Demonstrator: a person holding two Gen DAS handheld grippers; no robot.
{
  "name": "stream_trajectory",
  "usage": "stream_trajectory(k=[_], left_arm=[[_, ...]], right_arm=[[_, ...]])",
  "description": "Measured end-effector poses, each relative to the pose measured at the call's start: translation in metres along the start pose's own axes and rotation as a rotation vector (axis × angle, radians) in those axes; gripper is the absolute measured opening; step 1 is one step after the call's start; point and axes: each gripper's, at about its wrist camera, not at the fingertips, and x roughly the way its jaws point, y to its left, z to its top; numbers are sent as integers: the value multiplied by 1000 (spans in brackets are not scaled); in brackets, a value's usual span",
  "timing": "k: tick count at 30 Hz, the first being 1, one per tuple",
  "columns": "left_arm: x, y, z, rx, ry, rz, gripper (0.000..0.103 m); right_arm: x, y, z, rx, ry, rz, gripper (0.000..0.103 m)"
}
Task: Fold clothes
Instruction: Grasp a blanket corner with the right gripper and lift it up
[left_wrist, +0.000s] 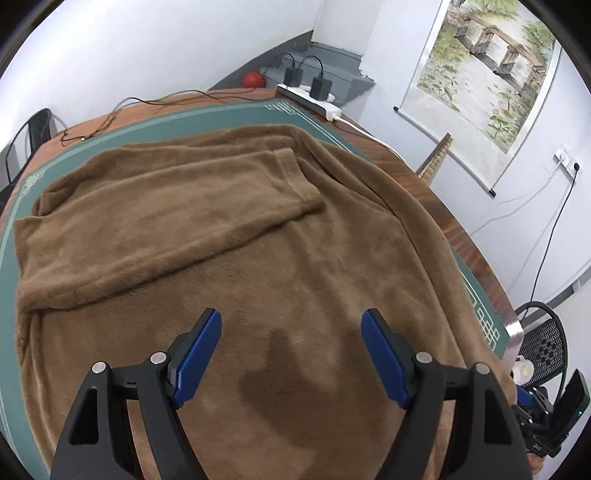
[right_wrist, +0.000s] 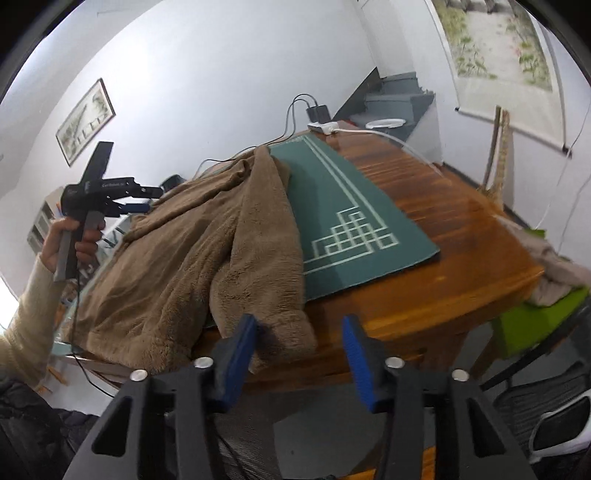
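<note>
1. A room in a home or small studio, with plain white walls and grey skirting.
2. A large wooden table (right_wrist: 424, 236) fills the middle, covered partly by a green mat (right_wrist: 332, 206) with a pale line border.
3. A painted landscape scroll (left_wrist: 484, 70) hangs on one wall; a framed picture (right_wrist: 85, 122) hangs on another.
4. A white power strip (left_wrist: 310, 98) with chargers sits at the table's far edge.
5. Grey stairs (right_wrist: 399, 96) rise in the corner.
</note>
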Motion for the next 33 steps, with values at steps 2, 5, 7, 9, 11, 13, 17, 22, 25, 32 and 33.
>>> stream_trajectory(k=[2,5,7,9,11,13,17,22,25,32,33], left_arm=[[1,-2,-1,6,3,6,81],[3,0,-1,0,8,11,81],[5,4,-1,-10,15,14,81],[8,8,-1,-22,23,16,81],[12,13,-2,-32,31,15,81],[15,16,-2,-41,38,11,81],[19,22,-2,-46,39,8,81],[20,31,0,-66,38,2,81],[18,40,-1,-86,33,-8,81],[8,66,-4,-134,4,-24,81],[7,70,-4,-142,0,-27,81]], right_arm=[[5,5,1,-12,3,27,42],[16,15,0,-43,17,51,39],[22,19,-1,-51,26,64,38],[28,21,-2,-50,33,76,38],[34,23,-4,-53,44,78,38],[33,29,-3,-72,44,60,35],[22,31,10,-50,5,91,23],[-9,10,50,84,-103,211,21],[-21,-2,81,170,-168,279,18],[-62,-12,154,284,-390,367,18],[-66,-10,162,283,-416,364,18]])
